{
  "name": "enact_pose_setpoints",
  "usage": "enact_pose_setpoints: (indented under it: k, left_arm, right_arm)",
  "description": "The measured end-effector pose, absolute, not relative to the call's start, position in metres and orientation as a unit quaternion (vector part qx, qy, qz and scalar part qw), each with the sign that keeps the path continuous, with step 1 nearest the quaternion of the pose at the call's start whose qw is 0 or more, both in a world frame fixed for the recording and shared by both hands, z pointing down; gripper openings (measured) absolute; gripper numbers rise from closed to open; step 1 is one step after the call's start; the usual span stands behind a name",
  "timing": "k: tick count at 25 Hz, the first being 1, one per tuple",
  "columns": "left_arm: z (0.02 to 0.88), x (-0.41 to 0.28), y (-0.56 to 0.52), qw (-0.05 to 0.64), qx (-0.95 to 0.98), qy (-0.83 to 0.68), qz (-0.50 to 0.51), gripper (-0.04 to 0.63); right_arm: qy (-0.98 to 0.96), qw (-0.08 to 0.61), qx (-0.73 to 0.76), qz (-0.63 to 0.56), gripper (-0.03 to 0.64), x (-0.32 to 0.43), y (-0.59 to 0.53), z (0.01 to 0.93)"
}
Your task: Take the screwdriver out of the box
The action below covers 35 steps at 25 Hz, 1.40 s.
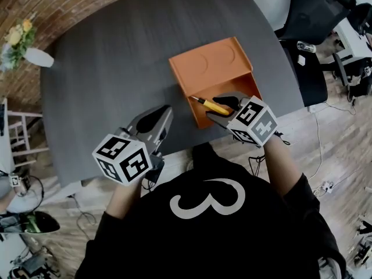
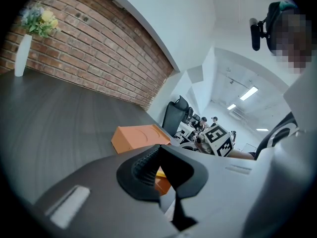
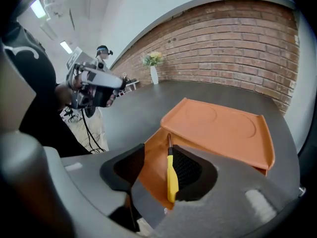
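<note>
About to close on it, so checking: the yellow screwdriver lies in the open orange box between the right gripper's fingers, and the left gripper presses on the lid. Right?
No: the head view shows the left gripper off the lid, over bare table beside the box. The rest holds: the screwdriver lies in the open box between the right gripper's fingers.

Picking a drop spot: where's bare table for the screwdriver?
Free: wide table stretch left of the orange box, between vase and left tongs; also beyond its lid. Crowded: near edge, where right tongs straddle the screwdriver.
</note>
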State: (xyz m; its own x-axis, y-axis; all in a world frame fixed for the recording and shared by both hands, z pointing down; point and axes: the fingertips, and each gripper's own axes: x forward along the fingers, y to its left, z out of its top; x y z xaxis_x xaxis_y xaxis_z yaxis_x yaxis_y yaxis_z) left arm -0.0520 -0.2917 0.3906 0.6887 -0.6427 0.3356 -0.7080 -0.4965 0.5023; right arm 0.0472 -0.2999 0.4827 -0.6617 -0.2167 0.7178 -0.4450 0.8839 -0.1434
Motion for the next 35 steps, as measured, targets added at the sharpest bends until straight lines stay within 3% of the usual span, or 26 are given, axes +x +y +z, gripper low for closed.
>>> enact_pose_setpoints:
  k: [14,19,27,35]
  left_arm:
    - [0.411,-0.063,-0.312,0.335,0.850,-0.404,0.047,0.012]
    - [0.418,-0.065,-0.309,0.338,0.847,-0.407,0.054,0.012]
    - [0.423,-0.079,-0.306,0.336,0.838,-0.425,0.054,0.012]
    - [0.424,-0.082,-0.299,0.332,0.836,-0.433,0.055,0.011]
  right_arm:
    - [-0.846,0.495,0.148,0.130,0.181,0.043,-0.317,0.547]
    - [-0.833,0.525,0.142,0.100,0.147,0.041,-0.318,0.557]
    - [-0.826,0.530,0.161,0.106,0.092,0.041,-0.321,0.563]
    - [-0.825,0.526,0.171,0.114,0.084,0.043,-0.323,0.562]
